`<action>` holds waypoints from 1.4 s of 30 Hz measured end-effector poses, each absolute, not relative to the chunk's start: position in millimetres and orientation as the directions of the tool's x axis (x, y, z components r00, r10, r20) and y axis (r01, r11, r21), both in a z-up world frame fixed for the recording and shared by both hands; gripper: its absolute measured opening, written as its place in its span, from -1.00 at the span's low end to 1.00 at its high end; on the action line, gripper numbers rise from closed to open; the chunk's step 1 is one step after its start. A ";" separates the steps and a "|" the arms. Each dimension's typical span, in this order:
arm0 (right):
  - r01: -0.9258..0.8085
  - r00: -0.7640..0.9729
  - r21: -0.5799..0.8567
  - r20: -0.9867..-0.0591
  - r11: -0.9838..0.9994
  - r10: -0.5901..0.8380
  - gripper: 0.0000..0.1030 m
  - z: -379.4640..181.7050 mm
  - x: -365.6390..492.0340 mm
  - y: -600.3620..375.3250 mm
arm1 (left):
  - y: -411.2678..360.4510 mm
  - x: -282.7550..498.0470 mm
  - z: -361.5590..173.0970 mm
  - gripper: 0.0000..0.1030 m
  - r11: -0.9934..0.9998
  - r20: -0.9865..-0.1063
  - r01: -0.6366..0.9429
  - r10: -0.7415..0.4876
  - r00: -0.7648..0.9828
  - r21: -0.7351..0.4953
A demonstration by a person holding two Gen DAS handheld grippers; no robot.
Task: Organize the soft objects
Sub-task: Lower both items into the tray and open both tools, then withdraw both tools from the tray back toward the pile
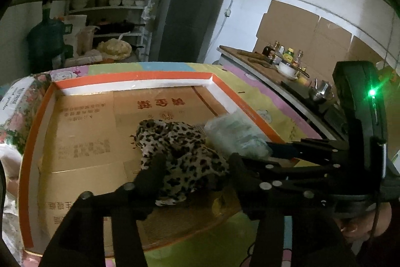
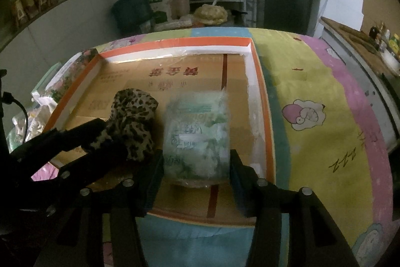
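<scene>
A leopard-print cloth (image 1: 177, 152) lies in the orange-rimmed tray (image 1: 135, 75) lined with cardboard. My left gripper (image 1: 195, 164) has its fingers on either side of the cloth and is shut on it. A clear plastic pack of green-printed soft goods (image 2: 197, 134) lies to the cloth's right in the tray; it also shows in the left wrist view (image 1: 235, 134). My right gripper (image 2: 196, 164) has its fingers touching both sides of the pack, shut on it. The cloth (image 2: 132, 121) and the left gripper (image 2: 100, 137) show in the right wrist view.
The tray (image 2: 260, 81) sits on a table with a colourful cartoon cloth (image 2: 312, 101). A flowered bundle (image 1: 22, 106) lies left of the tray. A counter with bottles and a bowl (image 1: 287, 65) stands at right. Shelves, a water jug (image 1: 47, 36) and a fridge stand behind.
</scene>
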State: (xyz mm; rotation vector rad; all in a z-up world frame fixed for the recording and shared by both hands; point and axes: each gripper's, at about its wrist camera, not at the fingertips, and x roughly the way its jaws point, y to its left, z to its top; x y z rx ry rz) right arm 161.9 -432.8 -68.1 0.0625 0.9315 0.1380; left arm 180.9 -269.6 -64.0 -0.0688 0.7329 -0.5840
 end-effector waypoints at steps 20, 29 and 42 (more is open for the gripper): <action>-0.073 0.648 0.120 -0.749 0.990 0.138 0.35 -55.1 141.5 -435.5 | -248.8 165.3 -39.5 0.26 0.859 -0.532 0.466 -0.501 0.683 -0.211; -0.043 0.710 0.147 -0.691 0.988 0.134 0.35 -41.7 114.4 -432.5 | -237.6 143.8 -21.2 0.42 0.858 -0.483 0.498 -0.491 0.725 -0.126; 0.038 0.805 0.159 -0.590 0.987 0.064 0.36 -26.3 65.0 -405.6 | -205.6 117.8 0.1 0.44 0.897 -0.423 0.439 -0.419 0.803 -0.054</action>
